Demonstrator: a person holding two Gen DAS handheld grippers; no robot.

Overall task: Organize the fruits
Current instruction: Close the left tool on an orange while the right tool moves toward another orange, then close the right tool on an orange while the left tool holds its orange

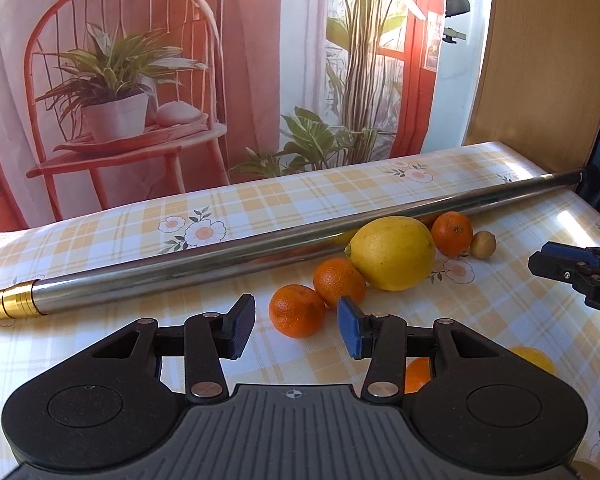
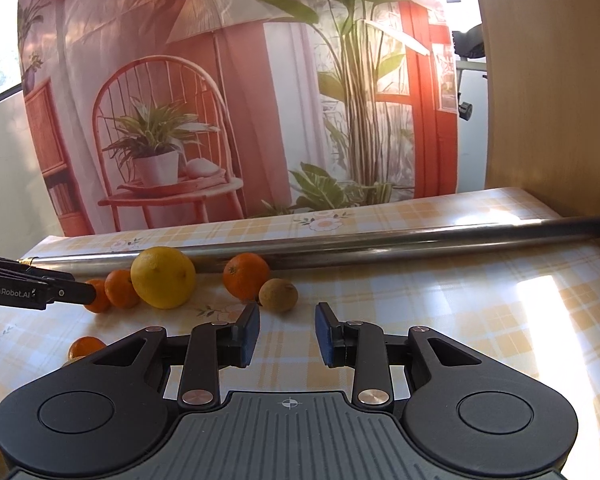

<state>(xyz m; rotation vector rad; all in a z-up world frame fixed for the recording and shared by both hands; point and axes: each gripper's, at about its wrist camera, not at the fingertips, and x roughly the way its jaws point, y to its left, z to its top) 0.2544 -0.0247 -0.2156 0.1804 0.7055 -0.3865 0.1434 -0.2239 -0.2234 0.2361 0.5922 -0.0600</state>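
You held both grippers spread and empty over the checked tablecloth [image 1: 100, 236].

Your left gripper [image 1: 296, 330] gaped wide, nearest a mandarin [image 1: 296, 316] that touched a second mandarin [image 1: 339, 282]. Your right gripper [image 2: 287, 334] was parted just short of a small brown fruit [image 2: 278, 294]. Farther off lay the lemon [image 1: 392, 252] and another mandarin [image 1: 452, 233], both against the long metal pole [image 1: 260, 252] across the far side.

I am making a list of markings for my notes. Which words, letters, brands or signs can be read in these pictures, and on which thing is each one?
"GenRobot.AI": white print on the side of the left tongs, seen from the right wrist view.
"D": one white letter on the right tongs, cut off at the edge of the left wrist view; any further letters are out of view.
No other text is readable.
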